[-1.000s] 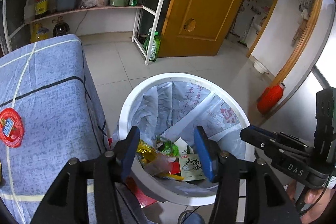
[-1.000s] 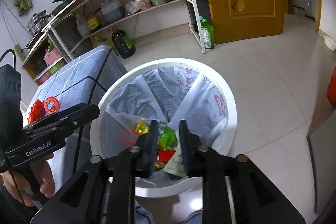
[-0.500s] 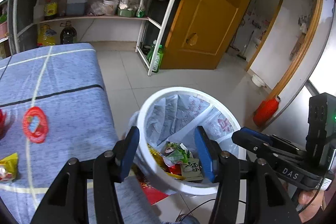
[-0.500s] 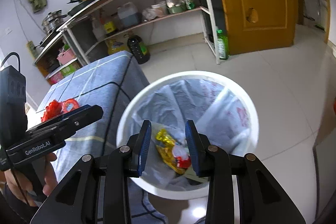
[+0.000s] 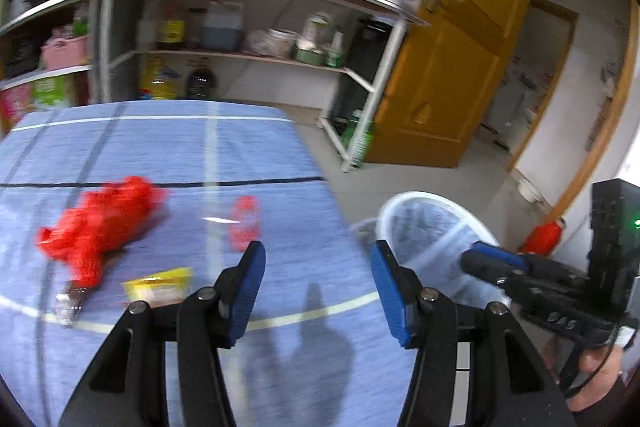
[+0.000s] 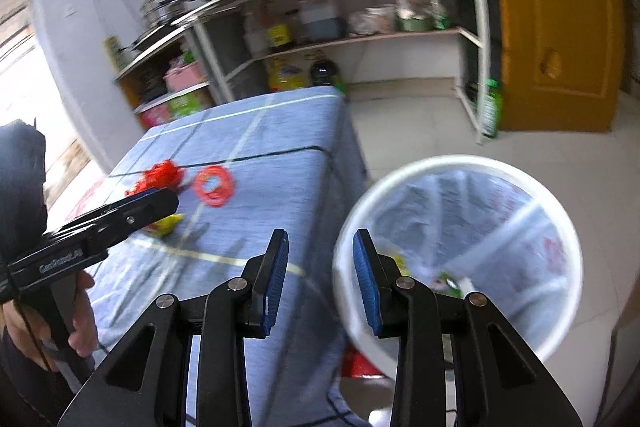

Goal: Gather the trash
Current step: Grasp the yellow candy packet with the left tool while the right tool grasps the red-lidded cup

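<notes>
Trash lying on blue-clothed table (image 5: 168,147): red crumpled bag (image 5: 100,223), red ring-shaped lid (image 6: 214,185), yellow wrapper (image 5: 158,285); white lined bin (image 6: 460,247) standing just beside table edge, already holding wrappers; left gripper (image 5: 316,291) hovering over cloth, fingers spread wide, holding nothing; right gripper (image 6: 320,281) sitting between table edge and bin rim, fingers partly apart, empty; risking, on closing, pinching cloth along with thin wrapper, or crinkly bag slipping out short of bin.
</notes>
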